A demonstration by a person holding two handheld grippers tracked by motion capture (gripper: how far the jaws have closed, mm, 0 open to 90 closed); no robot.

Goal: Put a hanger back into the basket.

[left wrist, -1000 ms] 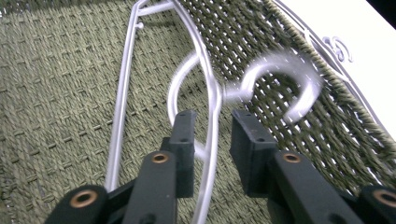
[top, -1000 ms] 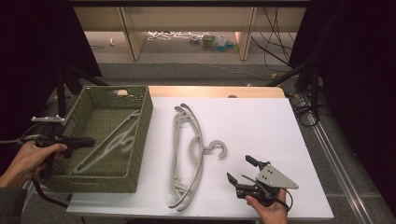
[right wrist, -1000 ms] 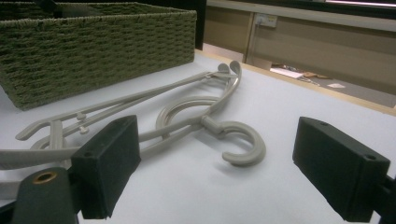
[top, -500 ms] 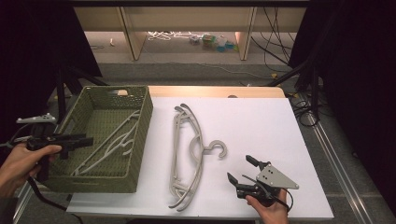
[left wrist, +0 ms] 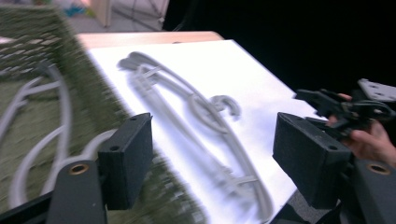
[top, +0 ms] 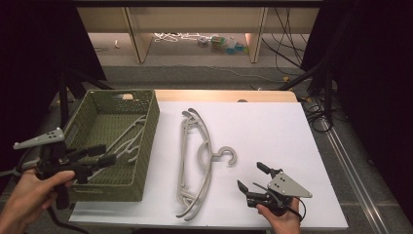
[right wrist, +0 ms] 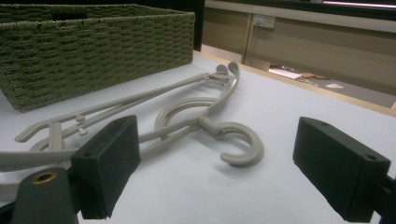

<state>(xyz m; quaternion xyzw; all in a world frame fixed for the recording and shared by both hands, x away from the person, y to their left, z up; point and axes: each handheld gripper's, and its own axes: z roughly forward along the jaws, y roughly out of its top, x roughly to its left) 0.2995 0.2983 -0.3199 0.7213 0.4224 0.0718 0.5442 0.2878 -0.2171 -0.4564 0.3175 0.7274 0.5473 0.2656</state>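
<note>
A white table (top: 272, 126) stood before the person, with a green woven basket (top: 146, 146) at its left side. Inside the basket lay a pale grey hanger (top: 127, 139), its curved arms running along the basket floor. More grey hangers (top: 196, 161), stacked on each other, lay flat on the table just right of the basket, the hook (top: 228, 156) curling toward the right.

The left gripper (top: 100, 155) was held over the near left corner of the basket, its jaws pointing right across the basket's inside. In the left gripper view those jaws stood wide apart with nothing between them, and the picture was blurred.

The right gripper (top: 253, 178) rested low at the near right part of the table, right of the stacked hangers and apart from them. Its jaws were spread wide and empty. In the right gripper view the hook (right wrist: 238, 144) lay between the two black pads but farther off, with the basket (right wrist: 93, 51) at the far left.
</note>
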